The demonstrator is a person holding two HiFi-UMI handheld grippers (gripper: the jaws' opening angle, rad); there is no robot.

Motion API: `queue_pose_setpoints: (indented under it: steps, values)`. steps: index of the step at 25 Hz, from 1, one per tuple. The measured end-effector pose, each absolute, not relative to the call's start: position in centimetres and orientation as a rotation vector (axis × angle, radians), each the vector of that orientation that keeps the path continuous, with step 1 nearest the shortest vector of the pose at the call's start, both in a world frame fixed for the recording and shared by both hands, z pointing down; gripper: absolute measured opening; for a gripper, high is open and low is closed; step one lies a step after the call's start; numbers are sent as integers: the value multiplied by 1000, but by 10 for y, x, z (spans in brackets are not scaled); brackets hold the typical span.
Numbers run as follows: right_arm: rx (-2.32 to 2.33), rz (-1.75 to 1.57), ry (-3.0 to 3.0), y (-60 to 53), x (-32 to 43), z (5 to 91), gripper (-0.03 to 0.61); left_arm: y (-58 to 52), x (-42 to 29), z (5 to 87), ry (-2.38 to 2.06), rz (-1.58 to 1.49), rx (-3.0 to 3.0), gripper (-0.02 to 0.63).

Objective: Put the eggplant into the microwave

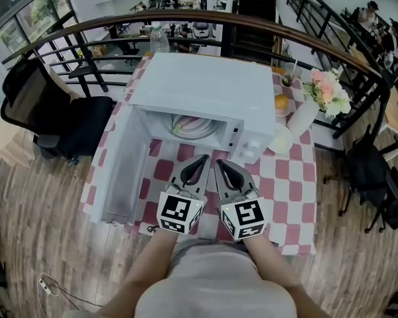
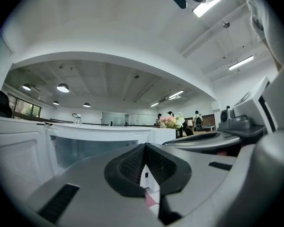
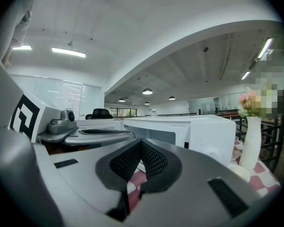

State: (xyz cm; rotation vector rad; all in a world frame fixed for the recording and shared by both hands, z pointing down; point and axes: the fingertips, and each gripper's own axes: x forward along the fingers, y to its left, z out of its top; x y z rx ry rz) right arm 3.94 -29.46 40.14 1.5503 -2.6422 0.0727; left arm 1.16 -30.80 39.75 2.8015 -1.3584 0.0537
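Resting side by side at the front of the microwave (image 1: 205, 88): the left gripper (image 1: 199, 161) and the right gripper (image 1: 221, 166), both pointing level at its open mouth. Each one's own view shows the dark ribbed pads pressed together with nothing between them, so both are closed and empty. Under them, in front of the microwave, is the red-and-white checked cloth (image 1: 288, 184). The door (image 1: 123, 177) is swung fully out from the microwave's left side and lies just to the left of the left gripper. The control panel (image 1: 252, 148) sits at the microwave's right front corner, just ahead of the right gripper. The cavity lies directly ahead of both tips, with a pale round dish (image 1: 189, 126) inside that carries pink and green streaks. The eggplant cannot be made out in any view, neither on the cloth in front of the microwave, nor beside it, nor clearly on the dish. Its direction from the grippers and the lie of its long axis therefore cannot be told. To the right of the microwave stand a white vase of flowers (image 1: 328, 91) and an orange fruit (image 1: 282, 102), neither of them part of the task. Judgement: the left gripper is the better lined up with the opening, the right sitting nearer the panel side. The next move depends on finding the eggplant first.
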Motion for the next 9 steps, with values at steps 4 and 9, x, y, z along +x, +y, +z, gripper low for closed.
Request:
queue_pose_setpoints:
  steps: [4,9]
  values:
    - [1569,74,-2636,-296,42,400,23,-308,12,398,-1370,77,2802,3]
    - [1578,78,-2625,-297,44,401,23,-309,12,403,-1385,118,2780,3]
